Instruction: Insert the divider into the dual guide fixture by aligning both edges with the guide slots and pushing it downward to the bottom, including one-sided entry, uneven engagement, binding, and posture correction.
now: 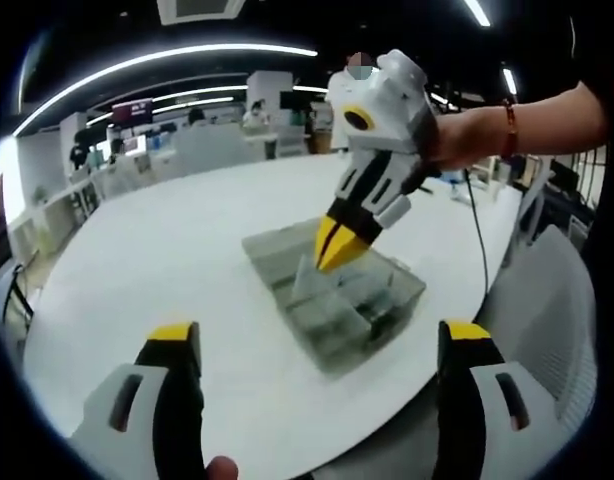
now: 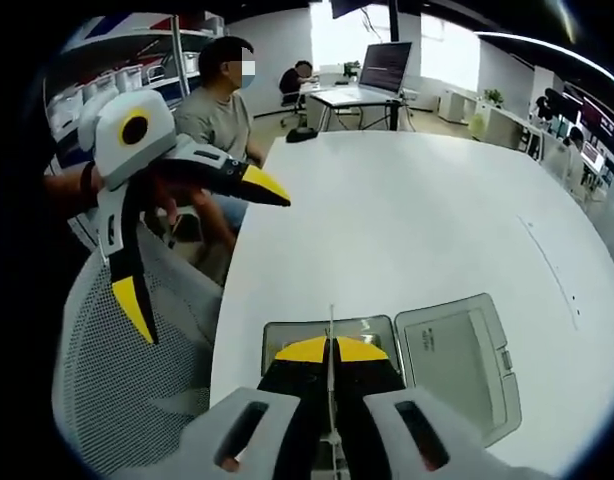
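On the white table [image 1: 187, 260], a clear plastic compartment box [image 1: 332, 300] is lying open, its hinged lid [image 2: 457, 355] folded flat beside the tray in the right gripper view. The right gripper [image 1: 332, 245] is hanging over the tray with its yellow-tipped jaws pressed together on a thin, see-through divider [image 2: 331, 340], which is showing edge-on as a pale vertical line rising between the jaw tips. In the left gripper view the divider's lower part is reaching down into the tray, though whether either edge is sitting in a guide slot is too blurred to tell. The left gripper [image 1: 322, 345] is waiting near the table's edge, well apart from the box, its jaws spread wide and carrying nothing. The risk here, as I judge it, is a crooked entry: if one edge is catching its slot ahead of the other, a downward push would be wedging the sheet and flexing it, or dragging the light, unsteadied box across the smooth table. Levelling the divider first would be guarding against that.
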Demonstrator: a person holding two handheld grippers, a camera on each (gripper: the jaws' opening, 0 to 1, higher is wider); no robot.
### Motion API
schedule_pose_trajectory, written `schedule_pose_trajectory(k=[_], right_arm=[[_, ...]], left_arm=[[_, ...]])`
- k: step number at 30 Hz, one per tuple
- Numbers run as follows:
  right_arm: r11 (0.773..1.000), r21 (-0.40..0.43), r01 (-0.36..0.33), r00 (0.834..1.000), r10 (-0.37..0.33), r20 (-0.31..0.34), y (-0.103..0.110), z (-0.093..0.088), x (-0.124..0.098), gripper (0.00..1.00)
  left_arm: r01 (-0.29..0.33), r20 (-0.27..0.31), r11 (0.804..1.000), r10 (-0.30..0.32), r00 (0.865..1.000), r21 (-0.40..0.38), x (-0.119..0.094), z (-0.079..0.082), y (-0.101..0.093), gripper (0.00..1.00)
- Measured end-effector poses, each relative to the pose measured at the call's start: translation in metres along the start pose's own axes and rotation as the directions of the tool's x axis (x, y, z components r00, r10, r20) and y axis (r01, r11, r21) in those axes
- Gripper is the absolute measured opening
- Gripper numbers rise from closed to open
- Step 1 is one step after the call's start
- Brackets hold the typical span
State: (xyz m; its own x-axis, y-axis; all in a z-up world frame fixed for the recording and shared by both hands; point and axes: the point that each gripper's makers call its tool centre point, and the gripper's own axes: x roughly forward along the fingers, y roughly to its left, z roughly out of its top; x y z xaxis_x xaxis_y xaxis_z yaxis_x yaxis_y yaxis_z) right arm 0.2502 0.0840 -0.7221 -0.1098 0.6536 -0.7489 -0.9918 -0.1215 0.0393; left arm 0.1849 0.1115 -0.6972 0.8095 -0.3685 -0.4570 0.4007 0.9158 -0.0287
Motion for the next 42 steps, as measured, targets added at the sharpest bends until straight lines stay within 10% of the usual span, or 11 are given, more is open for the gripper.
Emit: schedule_pose_trajectory(k=[42], right_arm=[[1.000,0.010,-0.019,1.000,0.019,-0.018,0.003,-0.004,0.010,0.00]], left_arm=[[0.013,-0.012,1.000,-0.013,1.000,-0.018,0.001,-0.005,-0.004,0.95]])
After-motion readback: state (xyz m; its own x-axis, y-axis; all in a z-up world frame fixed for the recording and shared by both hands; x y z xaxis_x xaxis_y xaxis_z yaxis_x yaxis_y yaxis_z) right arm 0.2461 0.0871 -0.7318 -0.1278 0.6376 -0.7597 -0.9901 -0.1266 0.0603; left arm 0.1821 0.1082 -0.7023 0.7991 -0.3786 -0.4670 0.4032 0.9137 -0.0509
